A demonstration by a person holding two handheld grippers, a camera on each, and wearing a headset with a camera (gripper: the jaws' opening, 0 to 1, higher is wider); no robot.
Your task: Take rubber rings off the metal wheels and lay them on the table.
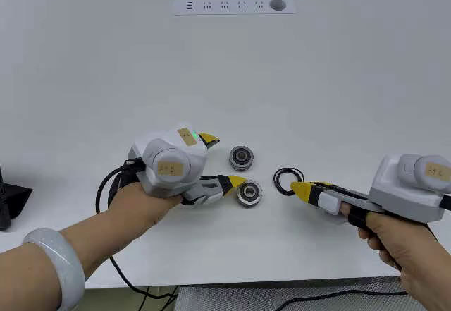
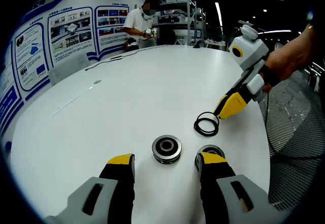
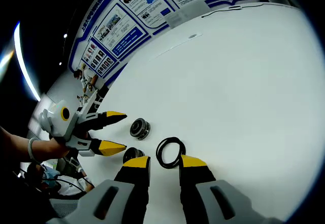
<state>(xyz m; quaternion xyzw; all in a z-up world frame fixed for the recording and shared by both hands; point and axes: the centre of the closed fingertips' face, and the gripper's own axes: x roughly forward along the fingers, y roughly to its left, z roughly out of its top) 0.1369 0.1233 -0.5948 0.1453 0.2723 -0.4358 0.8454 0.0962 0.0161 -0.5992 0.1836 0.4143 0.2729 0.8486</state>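
Forearm: left one, lowest in the head view, with a pale bracelet [image 1: 53,263] on the wrist; cut off by the frame edge.
Left gripper [image 1: 223,161]: jaws wide apart and gripping nothing. The far wheel [image 1: 242,157] sits ahead between them, and the near wheel [image 1: 249,192] is just beside the nearer jaw tip.
Right gripper [image 1: 301,188]: jaws a little apart in its own view, and empty. The tip is at the edge of the loose rubber ring [image 1: 287,181].
Rubber ring: lies flat on the desk [image 1: 352,113], off the wheels, between the near wheel and the right gripper.
Handling (judged): the ring looks light, soft and stretchy, and likely to cling in a groove, so pinch its outer edge and peel. The wheels look stiff and solid and apt to roll or slide, so clamp across the rim to steady them.
Hard to make out: whether the loop is one ring or two overlapped, and whether either wheel still carries a ring. In the left gripper view a jaw half hides the near wheel.
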